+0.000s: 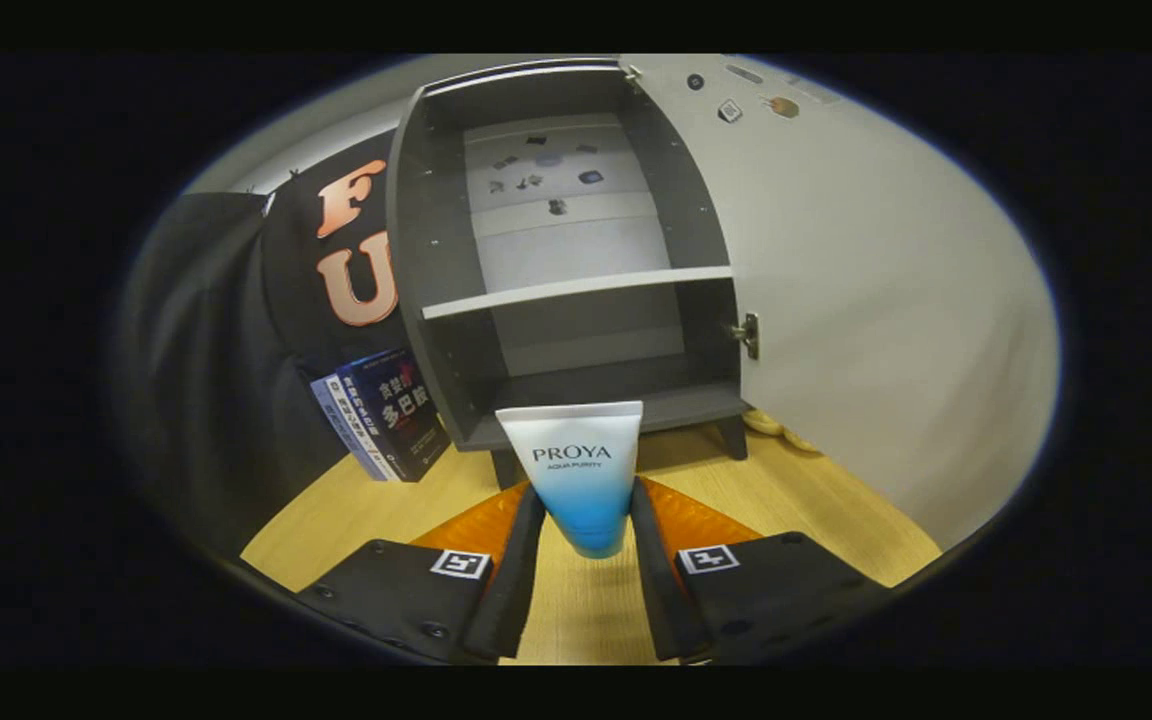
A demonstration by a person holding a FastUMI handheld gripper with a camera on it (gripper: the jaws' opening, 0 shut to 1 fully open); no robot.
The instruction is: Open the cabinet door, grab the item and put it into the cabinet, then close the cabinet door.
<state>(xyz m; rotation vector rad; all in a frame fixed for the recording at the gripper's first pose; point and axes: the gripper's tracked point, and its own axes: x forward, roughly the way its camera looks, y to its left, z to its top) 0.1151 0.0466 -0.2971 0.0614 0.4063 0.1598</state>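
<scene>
At the bottom centre of the frame, the gripper [584, 505] points forward and level toward the cabinet, its two fingers [521, 570] running up from the lower edge and closing in on a tube [581, 470]. Both fingers press the tube's sides, so the gripper holds it at a narrow spread. The tube stands with its wide, flat, white end up and its blue, tapering end down, held above the table [576, 610] rather than resting on it. Each finger carries a square black-and-white marker near its base, one to the left and one to the right of the tube.

Just beyond the tube, in the middle of the frame, stands the cabinet [416, 250] with its interior exposed. A pale shelf [576, 290] splits it into an upper and a lower compartment; both look bare, and the tube's top edge overlaps the front lip of the lower floor. The door [866, 280] is swung fully out to the right, filling the right half of the frame, with a metal hinge [748, 335] where it meets the cabinet's side. A few small stickers sit near the door's top edge.

Left of the cabinet, books [381, 415] lean against its side, standing on the table.
</scene>
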